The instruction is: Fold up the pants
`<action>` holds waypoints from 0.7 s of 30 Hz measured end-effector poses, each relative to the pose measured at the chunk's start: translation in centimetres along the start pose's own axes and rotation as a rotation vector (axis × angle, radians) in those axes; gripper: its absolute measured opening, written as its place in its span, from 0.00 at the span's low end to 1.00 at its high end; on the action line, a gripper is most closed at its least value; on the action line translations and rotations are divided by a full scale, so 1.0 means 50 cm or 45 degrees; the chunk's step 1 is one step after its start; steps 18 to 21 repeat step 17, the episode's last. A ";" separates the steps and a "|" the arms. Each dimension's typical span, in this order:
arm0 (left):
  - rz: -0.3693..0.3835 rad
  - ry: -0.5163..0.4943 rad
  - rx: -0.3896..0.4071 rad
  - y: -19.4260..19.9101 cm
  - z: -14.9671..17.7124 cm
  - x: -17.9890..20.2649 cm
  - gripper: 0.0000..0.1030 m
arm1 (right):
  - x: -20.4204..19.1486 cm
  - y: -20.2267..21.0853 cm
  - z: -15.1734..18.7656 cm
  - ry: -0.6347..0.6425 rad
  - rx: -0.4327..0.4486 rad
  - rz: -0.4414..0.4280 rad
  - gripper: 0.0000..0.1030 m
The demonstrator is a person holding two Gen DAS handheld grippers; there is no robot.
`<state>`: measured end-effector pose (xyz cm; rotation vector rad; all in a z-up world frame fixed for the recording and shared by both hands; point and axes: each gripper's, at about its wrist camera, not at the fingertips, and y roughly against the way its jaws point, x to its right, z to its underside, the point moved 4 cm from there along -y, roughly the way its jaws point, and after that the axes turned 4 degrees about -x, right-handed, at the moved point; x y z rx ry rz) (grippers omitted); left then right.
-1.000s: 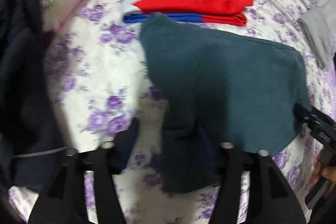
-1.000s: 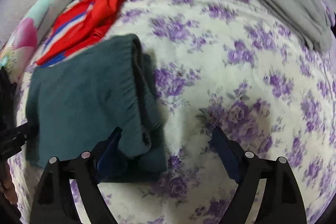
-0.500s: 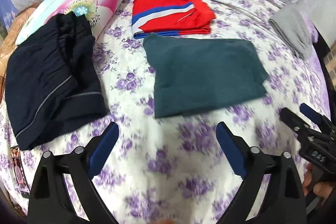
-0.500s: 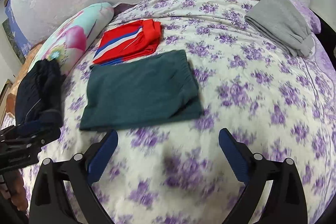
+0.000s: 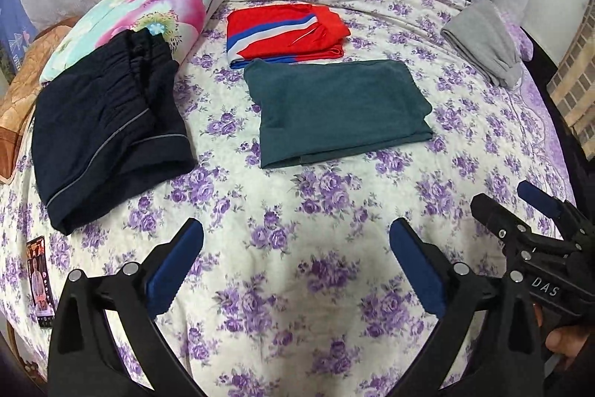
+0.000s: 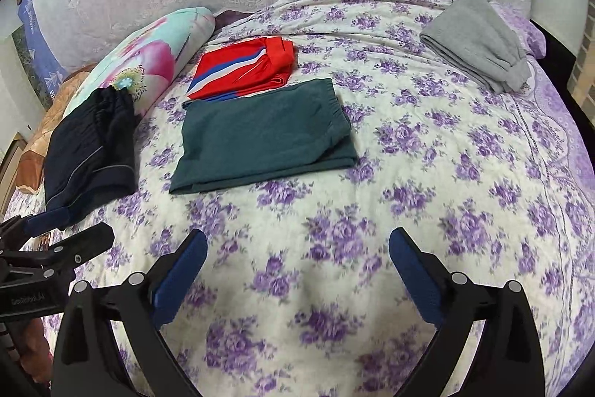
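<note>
Left wrist view: my left gripper (image 5: 295, 261) is above the near part of the bed (image 5: 334, 211), its blue-padded fingers (image 5: 174, 265) spreading wider, with only the flowered bedspread between them. The folded teal pants (image 5: 334, 110) lie flat toward the middle of the bed, well apart from my fingers. Just behind them, touching their far edge, sits a folded red garment with blue and white stripes (image 5: 286, 32). Dark navy shorts (image 5: 108, 136) lie at the bed's left side, their top resting against a flowered pillow (image 5: 148, 10). A folded grey garment (image 5: 483, 39) lies near the far right corner. A small phone (image 5: 41, 279) lies at the near left edge. My right gripper (image 5: 520, 207) shows at the right edge of this view, its fingers apart, with part of my hand (image 5: 565, 341) under it.

Right wrist view: my right gripper (image 6: 297, 266) hangs over the near part of the bed (image 6: 446, 173) with its fingers (image 6: 416, 270) spread wide and holding nothing. The teal pants (image 6: 260, 136) lie left of the bed's middle, folded into a rectangle, the red striped garment (image 6: 241, 69) at their far edge. The navy shorts (image 6: 89, 151) are at the left edge by the pillow (image 6: 148, 51), and the grey garment (image 6: 479, 43) rests in the far right corner. My left gripper (image 6: 63, 229) comes in at the left, its fingers apart, just in front of the shorts.
</note>
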<state>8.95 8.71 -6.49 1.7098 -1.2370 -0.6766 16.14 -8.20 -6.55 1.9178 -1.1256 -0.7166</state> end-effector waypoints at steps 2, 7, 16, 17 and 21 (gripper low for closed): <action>-0.007 -0.004 0.006 0.008 0.008 0.000 0.95 | -0.002 0.009 0.008 -0.002 0.003 -0.001 0.96; -0.023 -0.002 0.024 0.027 0.024 -0.002 0.95 | -0.011 0.024 0.022 -0.002 0.005 -0.007 0.96; -0.053 0.003 0.037 0.046 0.037 -0.010 0.95 | -0.035 0.023 0.042 0.006 -0.026 -0.025 0.96; -0.057 0.003 0.035 0.046 0.039 -0.012 0.95 | -0.038 0.021 0.043 0.009 -0.031 -0.028 0.96; -0.057 0.003 0.035 0.046 0.039 -0.012 0.95 | -0.038 0.021 0.043 0.009 -0.031 -0.028 0.96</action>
